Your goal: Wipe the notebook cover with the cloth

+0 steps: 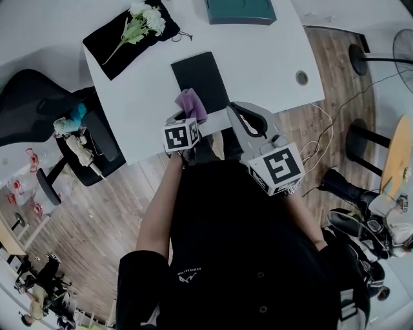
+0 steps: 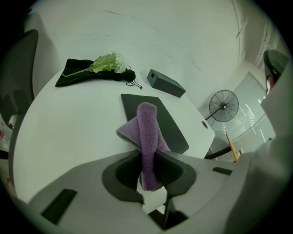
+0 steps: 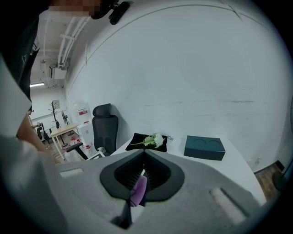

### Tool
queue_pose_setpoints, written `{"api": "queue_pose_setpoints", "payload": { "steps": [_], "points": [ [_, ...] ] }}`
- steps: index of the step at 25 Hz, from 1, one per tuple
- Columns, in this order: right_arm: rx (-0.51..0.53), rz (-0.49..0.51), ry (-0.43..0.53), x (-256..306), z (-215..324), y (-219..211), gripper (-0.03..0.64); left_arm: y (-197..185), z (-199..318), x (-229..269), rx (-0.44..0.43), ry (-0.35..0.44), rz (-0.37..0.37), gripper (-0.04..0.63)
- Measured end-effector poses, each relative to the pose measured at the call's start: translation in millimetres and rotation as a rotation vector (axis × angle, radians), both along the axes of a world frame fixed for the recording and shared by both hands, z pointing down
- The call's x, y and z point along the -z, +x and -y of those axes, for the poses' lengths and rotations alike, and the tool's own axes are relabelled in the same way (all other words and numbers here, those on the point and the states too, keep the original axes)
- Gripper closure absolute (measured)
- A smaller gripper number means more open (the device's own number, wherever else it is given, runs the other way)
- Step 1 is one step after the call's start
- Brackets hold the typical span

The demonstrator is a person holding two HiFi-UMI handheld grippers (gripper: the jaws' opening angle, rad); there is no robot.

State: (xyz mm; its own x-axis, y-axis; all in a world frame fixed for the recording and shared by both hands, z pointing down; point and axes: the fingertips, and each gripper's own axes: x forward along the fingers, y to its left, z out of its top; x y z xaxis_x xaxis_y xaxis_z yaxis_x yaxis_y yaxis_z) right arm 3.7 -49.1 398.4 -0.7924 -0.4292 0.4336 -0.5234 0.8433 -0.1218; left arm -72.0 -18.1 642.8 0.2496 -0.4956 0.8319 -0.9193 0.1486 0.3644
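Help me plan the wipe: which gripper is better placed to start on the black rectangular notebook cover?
Left. The left gripper is shut on the purple fleecy cloth, poised at the near end of the black rectangular notebook. The right gripper is shut and holds nothing.

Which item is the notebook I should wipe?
On the white table, look at the near edge, just past the purple cloth pinched in the left tool. The notebook is the flat, plain black rectangle lying there, unlike the raised teal box at the far edge and the black pouch with flowers at the left corner.
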Motion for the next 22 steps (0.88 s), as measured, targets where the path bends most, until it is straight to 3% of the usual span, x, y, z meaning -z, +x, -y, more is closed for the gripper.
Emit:
{"api": "queue_pose_setpoints", "payload": {
  "steps": [11, 17, 22],
  "points": [
    [0.010, 0.004, 0.002, 0.0, -2.1, -0.5, 0.612, -11.4, -12.5, -0.4, 0.019, -0.016, 0.025, 0.520],
    [0.013, 0.007, -0.004, -3.2, -2.2, 0.6, 0.612, -24.8, -28.5, -9.4, 0.071, -0.060, 0.031, 0.520],
    [0.022, 0.008, -0.008, -5.0, -1.6, -0.6, 0.612, -37.5, -34.6, -1.1, 0.076, -0.033, 0.066, 0.522]
  ]
}}
